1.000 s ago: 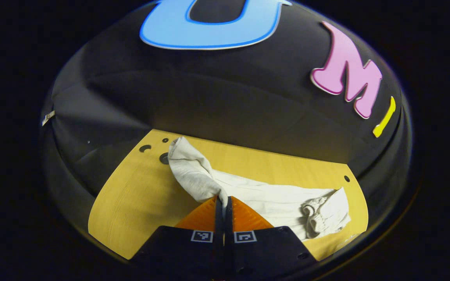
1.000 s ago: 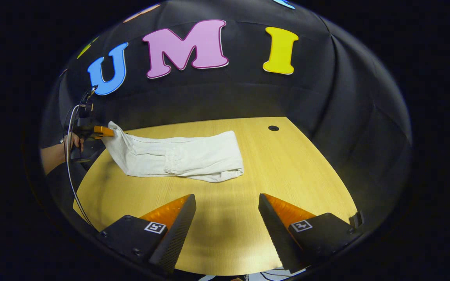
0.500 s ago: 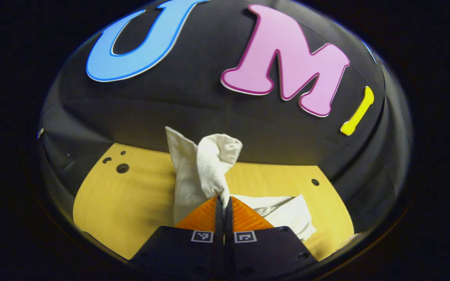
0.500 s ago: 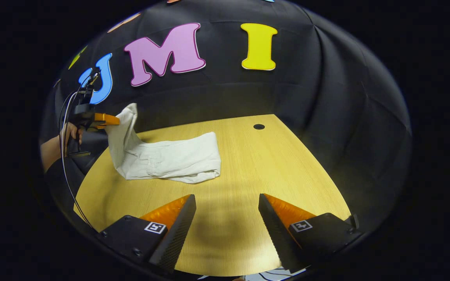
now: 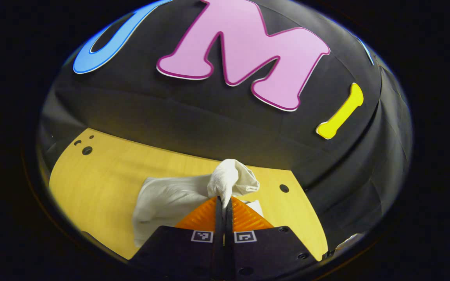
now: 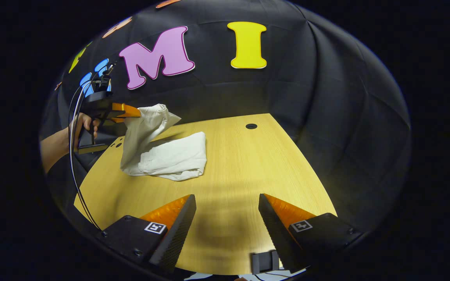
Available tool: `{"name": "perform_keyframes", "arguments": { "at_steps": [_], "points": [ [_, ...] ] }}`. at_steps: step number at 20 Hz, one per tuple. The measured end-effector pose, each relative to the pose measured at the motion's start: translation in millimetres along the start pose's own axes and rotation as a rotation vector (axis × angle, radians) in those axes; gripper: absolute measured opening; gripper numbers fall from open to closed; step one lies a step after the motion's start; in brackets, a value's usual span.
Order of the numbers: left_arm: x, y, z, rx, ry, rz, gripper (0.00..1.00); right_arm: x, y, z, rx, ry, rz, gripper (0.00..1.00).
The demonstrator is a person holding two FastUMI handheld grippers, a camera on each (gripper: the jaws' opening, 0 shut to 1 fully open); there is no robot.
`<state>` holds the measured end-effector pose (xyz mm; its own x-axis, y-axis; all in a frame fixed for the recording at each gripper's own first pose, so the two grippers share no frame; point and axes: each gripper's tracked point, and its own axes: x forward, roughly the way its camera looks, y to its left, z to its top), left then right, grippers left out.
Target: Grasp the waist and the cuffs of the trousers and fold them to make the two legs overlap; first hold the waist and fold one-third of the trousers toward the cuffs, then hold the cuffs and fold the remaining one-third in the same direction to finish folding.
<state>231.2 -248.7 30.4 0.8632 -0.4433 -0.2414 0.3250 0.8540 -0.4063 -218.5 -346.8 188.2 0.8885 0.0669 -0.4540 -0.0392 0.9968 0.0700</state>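
White trousers (image 6: 166, 156) lie partly folded on the wooden table (image 6: 244, 171). My left gripper (image 5: 223, 200) is shut on a bunched end of the trousers (image 5: 231, 180), which it holds lifted above the flat part (image 5: 166, 199). In the right gripper view that left gripper (image 6: 136, 112), held by a hand (image 6: 86, 124), carries the raised cloth over the flat layer. My right gripper (image 6: 227, 201) stands open above bare table near the front edge, apart from the trousers, with nothing between its fingers.
Small round holes (image 5: 87, 150) mark the table's far left corner, and another hole (image 6: 251, 126) sits near the back edge. A cable (image 6: 74, 164) hangs from the left gripper. The black booth wall closes the back and sides.
My left gripper has carried the gripped end of the trousers up and over toward the other end, shortening the flat part. My right gripper stays open and has barely moved.
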Motion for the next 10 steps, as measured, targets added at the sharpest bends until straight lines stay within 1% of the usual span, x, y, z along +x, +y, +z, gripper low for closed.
{"name": "perform_keyframes", "arguments": {
  "at_steps": [5, 8, 10],
  "points": [
    [10, -58, -16, -0.005, 0.008, -0.051, 0.05, -4, -22, 1, 0.043, -0.002, 0.014, 0.99],
    [16, -88, -34, 0.023, 0.031, -0.071, 0.05, -4, -29, -3, 0.029, 0.005, 0.026, 0.99],
    [23, -101, -54, 0.062, 0.071, -0.075, 0.05, -4, -29, -3, 0.025, 0.009, 0.038, 0.99]
  ]
}}
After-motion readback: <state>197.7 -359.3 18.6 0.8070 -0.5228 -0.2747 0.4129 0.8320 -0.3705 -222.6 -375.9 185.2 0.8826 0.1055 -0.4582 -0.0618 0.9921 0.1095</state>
